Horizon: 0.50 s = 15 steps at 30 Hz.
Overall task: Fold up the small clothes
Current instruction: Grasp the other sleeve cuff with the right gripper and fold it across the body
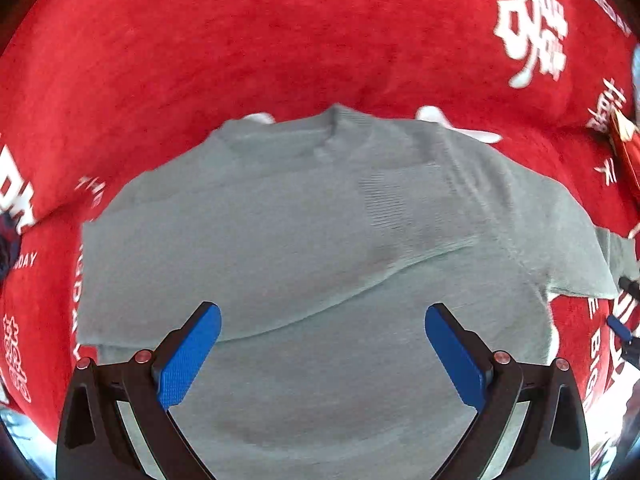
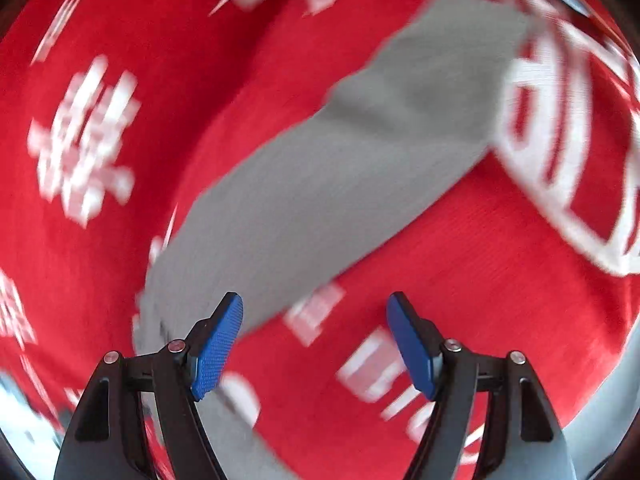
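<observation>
A small grey knit sweater [image 1: 304, 248] lies flat on a red cloth [image 1: 240, 40], neck at the far side, with one sleeve folded across its body. My left gripper [image 1: 322, 354] is open and empty, hovering over the sweater's lower part. In the right wrist view, which is blurred by motion, the sweater's other grey sleeve [image 2: 320, 184] stretches diagonally across the red cloth [image 2: 480, 280]. My right gripper [image 2: 314, 348] is open and empty, its left finger [image 2: 218, 350] over the sleeve's near edge.
The red cloth bears white characters and lettering [image 1: 532, 28]. A dark object [image 1: 8, 240] sits at the left edge. A red packet [image 1: 624, 148] lies at the far right. The other gripper's blue pad [image 1: 620, 328] shows at the right edge.
</observation>
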Motion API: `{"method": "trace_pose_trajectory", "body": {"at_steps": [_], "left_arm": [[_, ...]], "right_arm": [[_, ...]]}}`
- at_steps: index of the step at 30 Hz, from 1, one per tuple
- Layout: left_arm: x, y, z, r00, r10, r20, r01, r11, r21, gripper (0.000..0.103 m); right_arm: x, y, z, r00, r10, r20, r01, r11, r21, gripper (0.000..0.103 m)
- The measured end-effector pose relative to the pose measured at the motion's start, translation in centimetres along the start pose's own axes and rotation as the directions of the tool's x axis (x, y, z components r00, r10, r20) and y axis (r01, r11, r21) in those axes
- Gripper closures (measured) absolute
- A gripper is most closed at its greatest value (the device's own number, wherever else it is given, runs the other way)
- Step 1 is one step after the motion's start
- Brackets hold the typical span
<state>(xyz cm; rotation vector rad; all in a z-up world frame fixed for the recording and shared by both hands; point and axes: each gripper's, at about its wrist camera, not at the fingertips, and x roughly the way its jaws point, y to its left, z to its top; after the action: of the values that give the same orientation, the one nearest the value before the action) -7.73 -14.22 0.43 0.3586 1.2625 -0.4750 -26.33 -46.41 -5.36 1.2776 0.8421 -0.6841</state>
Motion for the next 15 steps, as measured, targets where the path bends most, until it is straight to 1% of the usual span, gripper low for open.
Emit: {"method": "trace_pose_trajectory", "body": {"at_steps": [2,4,6,12,15], "left_arm": [[0.5,-1.0,0.1,1.0,-0.017,-0.016,0.017,1.0,0.001,0.001],[0.9,-2.2,0.1,0.999,-0.028,-0.038,0.028,1.0,0.001,0.001],[1.2,-3.1,0.0,0.998,-0.038,-0.041,0.039,0.999,0.005,0.001],[1.2,-5.1,0.1,0.999,-0.043,-0.03,0.044,0.998,0.045,0.001],[1.0,-5.6,0.2,1.0,-0.002,-0.01,0.003,0.998,0.06,0.001]], "right_arm": [[-0.5,-2.2,1.6,0.999,0.006,0.047,-0.01,0.996,0.091,0.025],[-0.6,-4.1,3.2,0.996,0.029,0.083,-0.044,0.983,0.178,0.025],[-0.5,-5.3,4.3,0.993,0.049,0.103,-0.072,0.971,0.23,0.025],[0.6,-6.8,6.4,0.981,0.13,0.142,-0.169,0.934,0.315,0.025],[1.1,-7.0,6.7,0.972,0.177,0.154,-0.221,0.912,0.346,0.027]]}}
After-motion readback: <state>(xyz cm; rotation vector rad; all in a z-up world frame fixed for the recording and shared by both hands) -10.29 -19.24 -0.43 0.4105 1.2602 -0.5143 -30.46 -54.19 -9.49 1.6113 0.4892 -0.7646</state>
